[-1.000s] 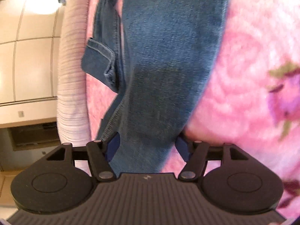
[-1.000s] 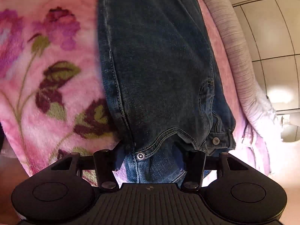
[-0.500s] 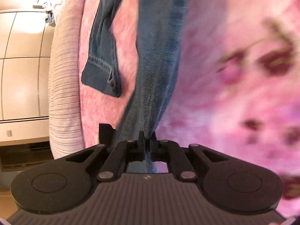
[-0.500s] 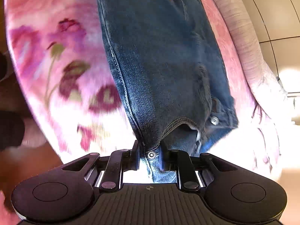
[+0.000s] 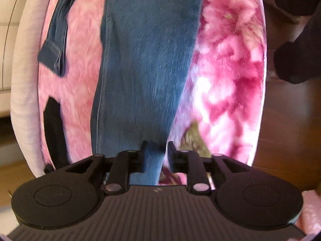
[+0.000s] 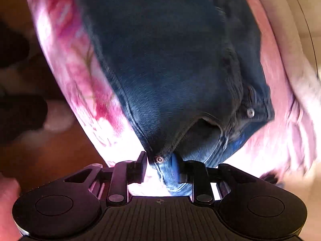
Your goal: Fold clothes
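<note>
Both the left gripper (image 5: 155, 150) and right gripper (image 6: 159, 161) have jaws just eased slightly apart yet pinching the jeans (image 5: 148, 60) above the pink blanket (image 5: 226, 76).

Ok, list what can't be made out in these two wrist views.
- Left wrist view: whether the left gripper still pinches the jeans; its jaws have just been opening, and blur hides the contact.
- Right wrist view: the right gripper likewise, with denim between its jaws; the waistband's lower end is hidden behind the gripper body.
- Both views: the blanket pattern is smeared by blur.
</note>
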Demonstrator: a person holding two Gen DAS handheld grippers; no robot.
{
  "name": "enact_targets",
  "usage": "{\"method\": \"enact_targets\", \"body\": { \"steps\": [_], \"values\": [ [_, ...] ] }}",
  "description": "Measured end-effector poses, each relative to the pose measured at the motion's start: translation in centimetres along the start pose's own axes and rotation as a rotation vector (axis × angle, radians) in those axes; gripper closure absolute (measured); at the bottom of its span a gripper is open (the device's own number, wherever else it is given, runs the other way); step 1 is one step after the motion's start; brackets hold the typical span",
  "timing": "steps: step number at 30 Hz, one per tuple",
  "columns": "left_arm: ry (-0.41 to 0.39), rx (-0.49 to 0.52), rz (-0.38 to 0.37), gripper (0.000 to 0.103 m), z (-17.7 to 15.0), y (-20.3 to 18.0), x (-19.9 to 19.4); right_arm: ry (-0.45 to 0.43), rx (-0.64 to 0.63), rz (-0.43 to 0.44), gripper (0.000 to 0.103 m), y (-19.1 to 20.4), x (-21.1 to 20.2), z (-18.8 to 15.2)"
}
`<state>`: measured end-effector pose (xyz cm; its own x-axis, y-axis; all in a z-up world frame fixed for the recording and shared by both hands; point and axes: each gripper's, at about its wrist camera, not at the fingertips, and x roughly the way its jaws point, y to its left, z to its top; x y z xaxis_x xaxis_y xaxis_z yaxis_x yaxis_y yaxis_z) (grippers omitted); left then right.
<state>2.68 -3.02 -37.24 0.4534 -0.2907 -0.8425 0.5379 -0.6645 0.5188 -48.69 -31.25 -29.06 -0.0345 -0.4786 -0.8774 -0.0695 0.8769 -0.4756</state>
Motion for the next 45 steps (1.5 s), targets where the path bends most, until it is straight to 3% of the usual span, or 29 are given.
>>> {"method": "enact_targets", "body": {
  "steps": [2, 7, 10, 12, 17, 22, 24, 25, 26, 27, 28, 32, 34, 37, 40, 43, 45],
  "values": [
    [0.007, -0.08, -0.04, 0.071, -1.0, 1.5, -0.8, 0.01, 0.088, 0.019, 0.058, -0.6, -1.1, -0.4],
    [-0.021, -0.221, -0.032, 0.069, -1.5, 7.1, -1.5, 0.081, 0.355, 0.062, 0.054, -3.0, -2.8, -1.2],
    [-0.066, -0.245, -0.012, 0.067, -0.3, 10.7, -0.3, 0.101, 0.525, 0.07, 0.053, -4.5, -3.9, -1.2],
    [-0.112, -0.268, -0.001, 0.061, 1.4, 13.9, 1.3, 0.098, 0.587, 0.06, 0.052, -5.0, -4.4, -0.5],
    [-0.243, -0.382, 0.014, 0.036, 7.1, 21.4, 6.2, 0.075, 0.678, 0.05, 0.048, -6.2, -5.3, 2.3],
    [-0.296, -0.375, 0.069, 0.033, 13.6, 25.5, 13.2, 0.057, 0.664, 0.035, 0.044, -6.4, -5.4, 6.0],
    [-0.277, -0.357, 0.086, 0.034, 15.4, 26.5, 16.3, 0.051, 0.637, 0.024, 0.043, -6.5, -5.3, 7.2],
    [-0.265, -0.353, 0.087, 0.042, 15.9, 27.0, 17.8, 0.047, 0.619, 0.013, 0.042, -6.5, -5.3, 7.7],
    [-0.271, -0.373, 0.043, 0.074, 16.1, 28.1, 18.8, 0.048, 0.603, 0.0, 0.042, -6.4, -5.5, 8.0],
    [-0.286, -0.411, 0.005, 0.089, 16.0, 29.3, 19.4, 0.05, 0.588, -0.013, 0.041, -6.3, -5.8, 8.2],
    [-0.304, -0.455, 0.001, 0.095, 15.3, 30.5, 18.9, 0.058, 0.58, -0.024, 0.041, -6.2, -5.8, 8.3],
    [-0.388, -0.725, 0.019, 0.095, 9.9, 36.8, 14.3, 0.091, 0.626, -0.013, 0.04, -6.1, -6.1, 8.4],
    [-0.405, -0.906, 0.02, 0.094, 5.6, 40.7, 11.9, 0.097, 0.648, -0.002, 0.04, -6.2, -6.3, 8.8],
    [-0.389, -1.075, 0.026, 0.094, 1.0, 44.6, 10.6, 0.072, 0.655, 0.007, 0.04, -6.5, -6.2, 10.3],
    [-0.316, -1.147, -0.054, 0.093, -0.3, 45.3, 12.4, 0.052, 0.651, 0.023, 0.04, -6.6, -5.6, 12.0],
    [-0.162, -1.206, -0.176, 0.084, -0.8, 43.7, 15.9, 0.04, 0.645, 0.047, 0.04, -7.0, -5.1, 13.5],
    [-0.084, -1.287, -0.191, 0.08, -2.1, 42.6, 17.6, 0.027, 0.645, 0.048, 0.04, -7.4, -5.2, 13.8]
  ]
}}
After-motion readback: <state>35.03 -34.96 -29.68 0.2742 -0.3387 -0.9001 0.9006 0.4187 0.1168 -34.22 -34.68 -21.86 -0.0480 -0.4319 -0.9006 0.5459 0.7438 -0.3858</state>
